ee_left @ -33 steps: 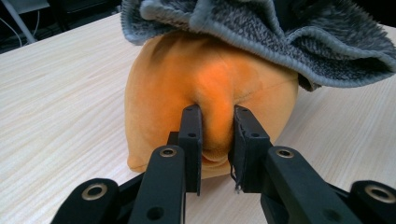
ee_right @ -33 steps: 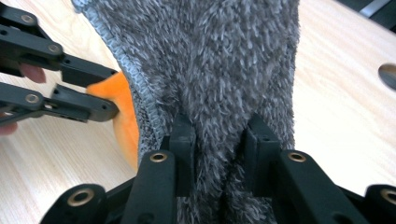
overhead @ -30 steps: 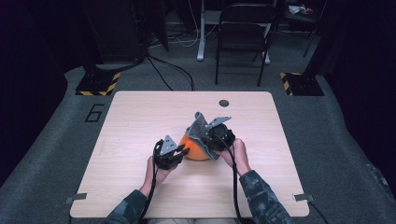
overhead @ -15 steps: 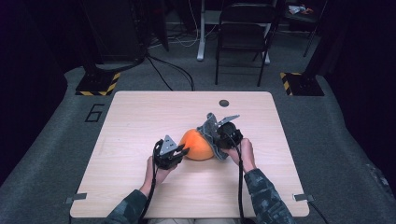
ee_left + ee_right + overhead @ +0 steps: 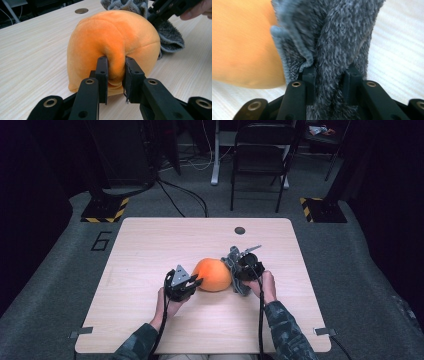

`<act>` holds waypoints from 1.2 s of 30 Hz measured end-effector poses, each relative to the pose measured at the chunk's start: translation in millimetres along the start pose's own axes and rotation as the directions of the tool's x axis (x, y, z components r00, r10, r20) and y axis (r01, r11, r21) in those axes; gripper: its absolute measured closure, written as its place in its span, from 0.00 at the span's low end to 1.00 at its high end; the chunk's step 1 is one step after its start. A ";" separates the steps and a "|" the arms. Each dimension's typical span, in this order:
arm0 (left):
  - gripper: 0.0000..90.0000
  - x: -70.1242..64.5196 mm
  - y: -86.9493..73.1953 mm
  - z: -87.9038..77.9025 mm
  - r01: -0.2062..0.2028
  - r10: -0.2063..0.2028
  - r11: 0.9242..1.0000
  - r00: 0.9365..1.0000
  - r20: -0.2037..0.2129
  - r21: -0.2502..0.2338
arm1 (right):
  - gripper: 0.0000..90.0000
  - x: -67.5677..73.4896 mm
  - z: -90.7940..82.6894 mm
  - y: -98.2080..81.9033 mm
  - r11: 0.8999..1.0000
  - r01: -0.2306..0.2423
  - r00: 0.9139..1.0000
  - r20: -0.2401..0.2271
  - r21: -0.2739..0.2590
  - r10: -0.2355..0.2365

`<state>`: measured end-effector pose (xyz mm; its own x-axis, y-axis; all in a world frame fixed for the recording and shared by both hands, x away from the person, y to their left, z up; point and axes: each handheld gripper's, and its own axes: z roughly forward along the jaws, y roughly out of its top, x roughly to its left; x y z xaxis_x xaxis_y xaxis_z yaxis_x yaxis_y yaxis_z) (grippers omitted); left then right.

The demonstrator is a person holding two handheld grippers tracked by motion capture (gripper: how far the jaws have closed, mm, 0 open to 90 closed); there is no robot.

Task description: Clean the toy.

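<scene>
The orange plush ball (image 5: 212, 274) sits on the tabletop (image 5: 150, 245) a little nearer the person's edge than the middle, roughly centred between the side edges. The left claw (image 5: 197, 282) comes at it from the person's left, and in the left gripper view its jaws are clamped on a pinched fold of the ball's orange fabric (image 5: 116, 65), low on the near side. The right claw (image 5: 235, 270) sits just beside the ball on the opposite side, and the right gripper view shows its jaws pressed together on a bunch of grey fuzzy cloth (image 5: 332, 50) that rises between them and lies against the ball's flank. In the left gripper view the grey cloth hangs behind the ball, with one end resting on the wood.

Bare wood spreads wide on every side: a broad stretch toward the far edge, where a small round hole (image 5: 240, 230) lies near the rim, and open strips to the left and right. The near edge is closest, with the forearms crossing it. Beyond the far edge stand a chair (image 5: 260, 150) and cables on the grey floor.
</scene>
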<state>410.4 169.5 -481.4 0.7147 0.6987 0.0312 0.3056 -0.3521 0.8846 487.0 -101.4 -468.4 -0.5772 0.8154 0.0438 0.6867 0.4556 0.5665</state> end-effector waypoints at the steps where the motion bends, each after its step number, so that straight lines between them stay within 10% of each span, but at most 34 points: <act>1: 0.84 0.2 0.0 0.0 0.001 -0.001 1.000 1.000 0.000 0.000 | 0.76 -1.3 2.4 -1.2 1.000 0.001 1.000 0.008 0.011 -0.001; 10: 0.84 1.4 -0.4 -0.9 0.007 -0.007 1.000 1.000 -0.002 0.000 | 0.77 0.3 4.0 -1.5 0.997 0.038 0.996 0.075 0.061 -0.042; 21: 0.83 2.3 -0.9 -0.9 0.012 -0.012 1.000 1.000 -0.014 -0.008 | 0.77 27.3 -61.4 27.1 0.985 0.111 0.991 -0.054 -0.135 -0.119; 26: 0.82 2.7 -1.3 -1.1 0.014 -0.014 1.000 1.000 -0.007 -0.002 | 0.78 41.0 -40.5 25.3 0.984 0.171 0.984 -0.046 -0.045 -0.173; 36: 0.49 1.0 -6.7 7.9 -0.013 0.017 0.999 0.996 -0.083 0.048 | 0.78 29.7 -30.4 18.4 0.987 0.112 0.993 -0.014 -0.114 -0.114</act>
<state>414.1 167.7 -491.0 0.6653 0.7418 0.0846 0.3264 -0.3909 0.8606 469.1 -79.6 -431.6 -0.6578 0.7531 -0.0098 0.5628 0.5002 0.6581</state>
